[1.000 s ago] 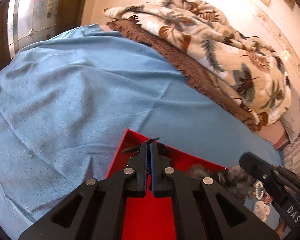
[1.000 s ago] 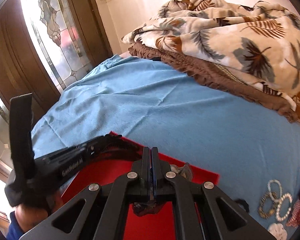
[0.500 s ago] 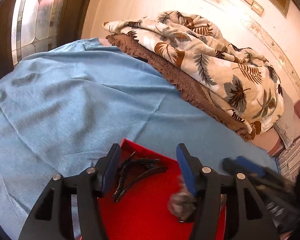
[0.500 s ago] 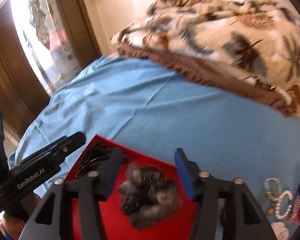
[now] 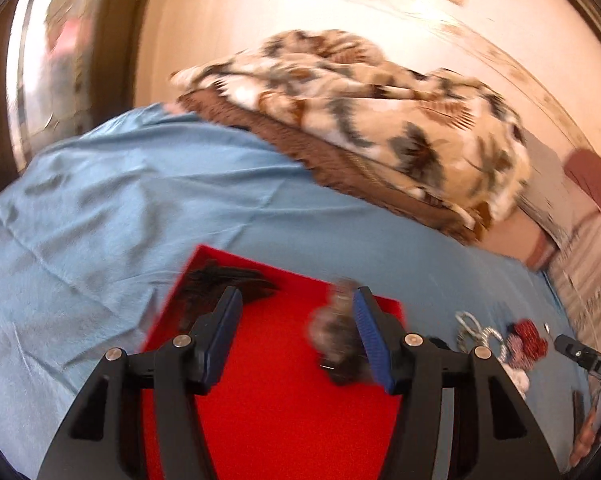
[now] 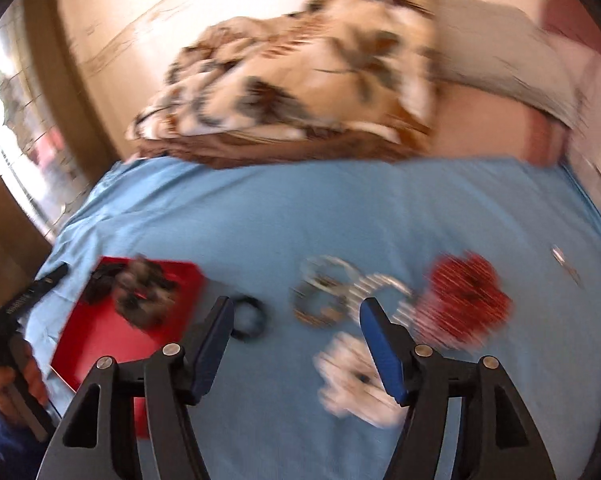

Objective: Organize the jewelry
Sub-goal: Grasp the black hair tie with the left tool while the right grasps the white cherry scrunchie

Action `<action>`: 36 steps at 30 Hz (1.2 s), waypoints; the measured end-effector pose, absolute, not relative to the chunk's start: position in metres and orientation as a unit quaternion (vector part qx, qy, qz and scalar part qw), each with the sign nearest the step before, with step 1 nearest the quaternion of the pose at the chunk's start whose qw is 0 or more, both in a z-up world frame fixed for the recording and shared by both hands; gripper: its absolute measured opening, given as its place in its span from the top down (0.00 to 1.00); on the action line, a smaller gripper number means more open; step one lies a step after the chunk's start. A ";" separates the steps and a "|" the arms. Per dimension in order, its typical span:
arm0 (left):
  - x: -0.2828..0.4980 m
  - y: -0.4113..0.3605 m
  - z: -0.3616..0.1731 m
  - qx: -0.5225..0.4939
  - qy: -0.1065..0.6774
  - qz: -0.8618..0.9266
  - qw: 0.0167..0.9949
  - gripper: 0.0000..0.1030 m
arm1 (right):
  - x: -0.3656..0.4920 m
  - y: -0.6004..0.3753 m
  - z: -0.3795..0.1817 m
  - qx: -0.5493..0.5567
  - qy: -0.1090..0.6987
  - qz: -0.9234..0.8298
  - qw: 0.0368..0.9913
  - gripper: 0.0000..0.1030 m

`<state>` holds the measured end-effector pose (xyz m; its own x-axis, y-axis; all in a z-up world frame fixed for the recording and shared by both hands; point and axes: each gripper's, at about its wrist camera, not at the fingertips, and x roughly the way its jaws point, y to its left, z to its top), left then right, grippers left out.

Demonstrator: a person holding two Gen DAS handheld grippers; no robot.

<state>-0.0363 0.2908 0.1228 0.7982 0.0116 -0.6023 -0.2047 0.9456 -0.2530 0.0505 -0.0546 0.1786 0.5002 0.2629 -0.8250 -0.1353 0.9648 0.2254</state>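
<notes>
The red tray [image 5: 284, 392] is seen on the blue sheet [image 5: 100, 208], already loaded with a black hair piece [image 5: 220, 284] at its far corner and a grey fluffy piece [image 5: 336, 336] near its right edge. The left gripper [image 5: 296, 332] hangs over the tray with jaws spread, nothing clamped; the fluffy piece lies just beside its right pad, loose on the tray.

The right gripper [image 6: 296, 340] is aimed at the loose jewelry, and its jaws have just been opening further, with nothing between them. A cluster of pale bangles [image 6: 340, 296], a red beaded piece [image 6: 460, 300], a white flower-like piece [image 6: 356, 376] and a black ring [image 6: 248, 316] lie close together on the sheet.

Risk is judged here: with everything heavily blurred, a misjudged descent could snag 2 pieces at once, since the bangles overlap and touch the red piece. The sheet itself could be pinched and dragged, shifting the tray. The black ring sits just beside the tray's corner and could be knocked under its edge.

A small metallic item [image 6: 560, 260] lies well apart at the right. The patterned blanket [image 6: 300, 80] is heaped behind, clear of the work.
</notes>
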 end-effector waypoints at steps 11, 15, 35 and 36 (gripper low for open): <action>-0.005 0.136 0.112 -0.049 0.386 -0.063 0.919 0.45 | 0.012 -0.133 0.121 0.124 0.513 0.096 0.844 0.32; 0.027 0.116 0.084 -0.039 0.432 -0.051 0.899 0.45 | 0.015 -0.133 0.110 0.144 0.508 0.111 0.842 0.32; 0.088 0.098 0.016 0.033 0.513 -0.009 0.858 0.52 | 0.041 -0.112 0.074 0.144 0.522 0.138 0.829 0.32; 0.088 0.096 0.016 0.037 0.510 -0.010 0.859 0.56 | 0.042 -0.112 0.073 0.144 0.524 0.138 0.828 0.32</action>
<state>0.0882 0.0960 0.0158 0.4790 0.0211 -0.8775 0.0539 0.9971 0.0534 0.0418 -0.1117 0.0726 0.4134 0.3799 -0.8275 -0.0778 0.9202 0.3836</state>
